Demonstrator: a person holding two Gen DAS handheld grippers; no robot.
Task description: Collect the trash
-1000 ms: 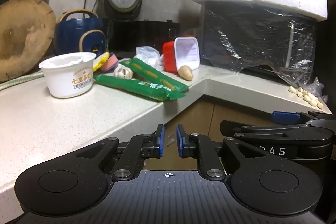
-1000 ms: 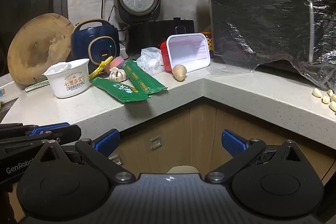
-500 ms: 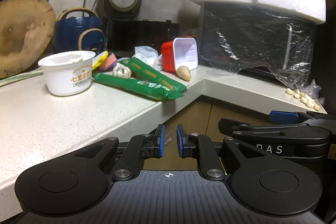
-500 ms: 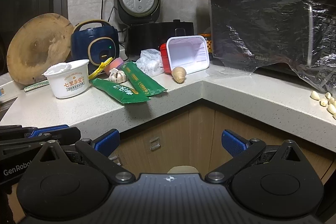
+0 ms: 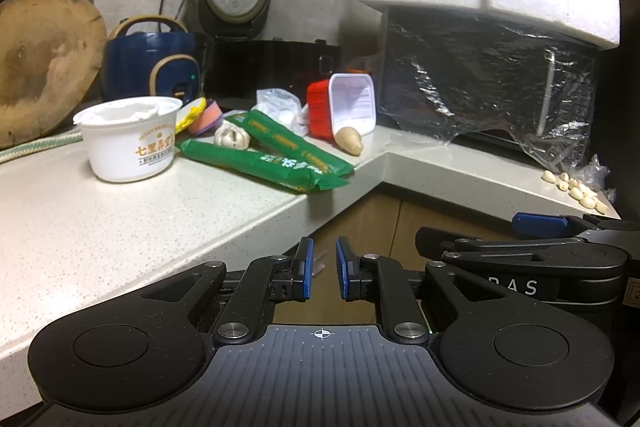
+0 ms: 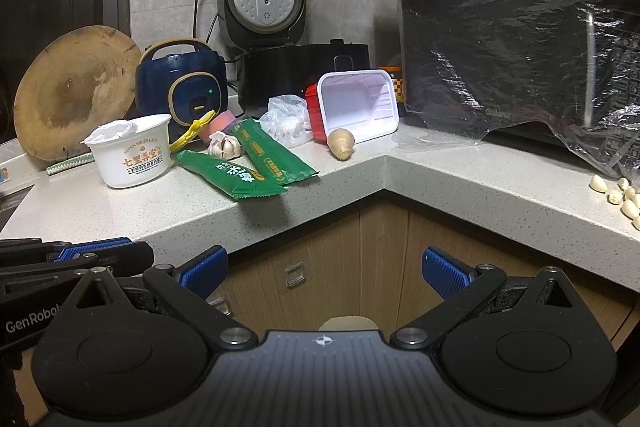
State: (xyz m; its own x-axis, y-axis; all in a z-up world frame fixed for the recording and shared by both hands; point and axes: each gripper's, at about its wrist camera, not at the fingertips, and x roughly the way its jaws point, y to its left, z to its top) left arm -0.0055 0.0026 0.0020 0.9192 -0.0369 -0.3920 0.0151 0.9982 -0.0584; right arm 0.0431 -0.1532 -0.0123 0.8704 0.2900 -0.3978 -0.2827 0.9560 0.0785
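On the counter's corner lie two green wrappers (image 5: 260, 163) (image 6: 228, 175), one across the other, the front one reaching the edge. To their left stands a white paper cup (image 5: 128, 143) (image 6: 130, 151). Behind them a red and white tray (image 5: 348, 105) (image 6: 356, 105) is tipped on its side, next to a crumpled clear bag (image 6: 286, 119). My left gripper (image 5: 324, 251) hovers in front of the counter edge, its blue pads a narrow gap apart with nothing between. My right gripper (image 6: 324, 267) stands wide open and empty, level with the cabinet below the corner.
A garlic bulb (image 6: 222, 145) and a ginger piece (image 6: 340, 143) lie among the litter. At the back stand a wooden board (image 6: 72, 95), a blue cooker (image 6: 180, 83) and a black cooker (image 6: 280, 67). A plastic-covered microwave (image 6: 500, 67) and garlic cloves (image 6: 624, 195) occupy the right.
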